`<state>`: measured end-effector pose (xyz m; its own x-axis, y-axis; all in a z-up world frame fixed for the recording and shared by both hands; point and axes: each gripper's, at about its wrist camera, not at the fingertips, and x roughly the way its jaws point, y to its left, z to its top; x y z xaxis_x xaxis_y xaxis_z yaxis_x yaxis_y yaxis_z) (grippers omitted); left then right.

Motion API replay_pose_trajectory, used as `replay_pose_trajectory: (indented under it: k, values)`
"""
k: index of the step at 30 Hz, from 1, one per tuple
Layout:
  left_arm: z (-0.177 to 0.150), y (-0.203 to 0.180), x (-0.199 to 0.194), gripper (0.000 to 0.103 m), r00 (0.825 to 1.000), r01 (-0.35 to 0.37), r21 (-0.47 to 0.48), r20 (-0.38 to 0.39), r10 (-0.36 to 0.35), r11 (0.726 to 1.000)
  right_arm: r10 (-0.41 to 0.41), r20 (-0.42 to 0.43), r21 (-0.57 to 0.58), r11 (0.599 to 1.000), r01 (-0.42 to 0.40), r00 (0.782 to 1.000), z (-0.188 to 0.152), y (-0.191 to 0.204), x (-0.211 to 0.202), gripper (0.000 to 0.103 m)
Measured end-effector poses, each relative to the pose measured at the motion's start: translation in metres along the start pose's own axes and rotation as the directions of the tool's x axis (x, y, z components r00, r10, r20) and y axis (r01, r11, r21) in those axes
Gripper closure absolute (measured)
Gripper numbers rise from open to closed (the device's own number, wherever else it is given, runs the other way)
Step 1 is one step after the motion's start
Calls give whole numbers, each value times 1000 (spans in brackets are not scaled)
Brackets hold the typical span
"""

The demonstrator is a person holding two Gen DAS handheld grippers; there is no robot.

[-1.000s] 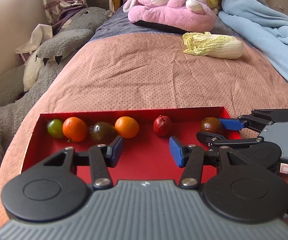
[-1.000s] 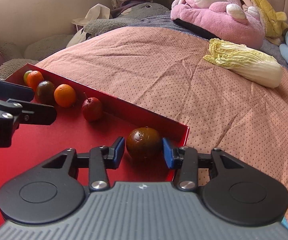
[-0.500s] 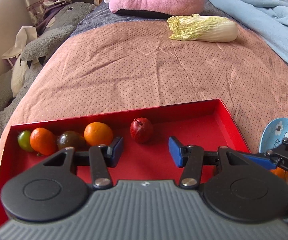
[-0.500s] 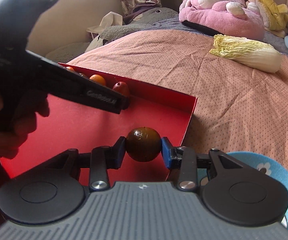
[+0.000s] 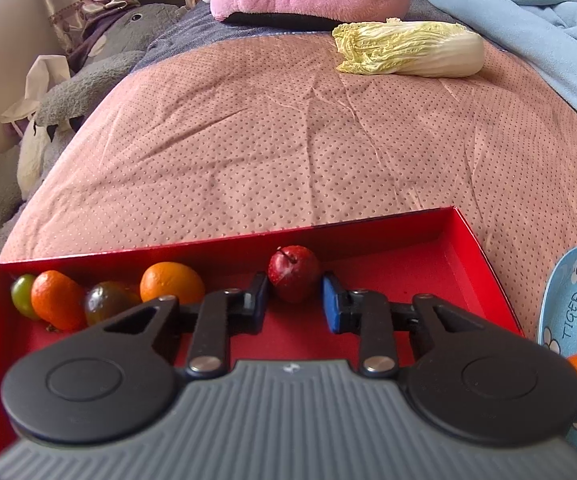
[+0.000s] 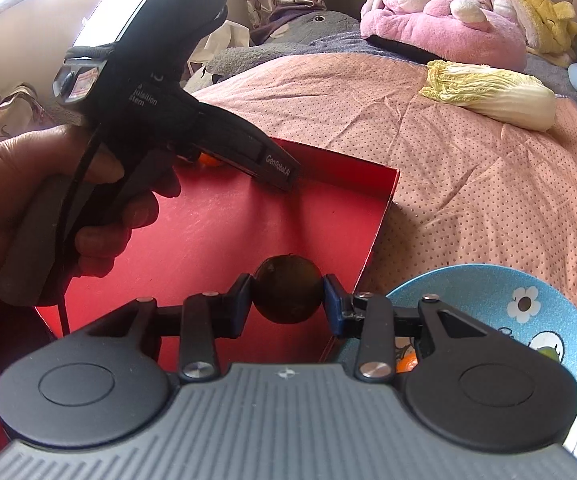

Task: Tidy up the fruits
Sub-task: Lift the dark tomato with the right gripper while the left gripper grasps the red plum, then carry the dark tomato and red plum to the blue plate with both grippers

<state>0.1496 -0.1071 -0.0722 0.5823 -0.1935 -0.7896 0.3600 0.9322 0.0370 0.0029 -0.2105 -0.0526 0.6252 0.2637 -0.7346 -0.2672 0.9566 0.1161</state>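
In the left wrist view, a shallow red cardboard tray [image 5: 484, 252] is lying on the bed's pink dotted quilt [image 5: 288, 140], its long axis running left to right. Along its far wall, from the left, a small green round fruit [image 5: 22, 296] is sitting in the corner, touching an orange mandarin [image 5: 54, 300]; a dark greenish-brown round fruit [image 5: 106, 304] is resting just beside that, and a second orange mandarin [image 5: 170, 282] is lying with its longer side across the tray. Further right, a small red apple-like fruit [image 5: 294, 272] is standing near the far wall, its thin stem tilting up and toward the left. The left tool [image 5: 294, 300] is hovering with its jaws released on either side of this red fruit; whether the blue pads [image 5: 331, 306] are touching it I cannot tell. At the right edge a blue cartoon-printed plate [image 5: 564, 300] is sitting just beside the tray, carrying green, red and orange fruit pieces partly cut off by the frame.

In the right wrist view, a person's left hand [image 6: 28, 188] is gripping the black handle of the left tool over the tray [image 6: 224, 220]. The right tool [image 6: 288, 300] is clenching a dark brown round fruit [image 6: 288, 294] between its pads, lifted above the tray's right end, close to the tray's side wall. The blue plate [image 6: 508, 300] is lying to the right. A pale yellow-green napa cabbage [image 6: 492, 94] is lying far back on the quilt, its long axis left to right, leafy end pointing left.
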Motion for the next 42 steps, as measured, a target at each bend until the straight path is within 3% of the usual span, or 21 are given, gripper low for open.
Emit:
replay_pose_trajectory:
  k: [13,27,42]
  values:
    - [-11,3,-24,72,1000,-7,-28,25,8,1000,20,19,63,998,-21,1000,-2,4,-21,59]
    - [-20,12,-52,72,997,-44,-75,59,48,996,11,72,51,999,-14,997,0,11,-57,59]
    - [-24,-5,-69,72,994,-60,-50,86,64,997,-78,94,135,989,65,992,-25,-36,-98,59]
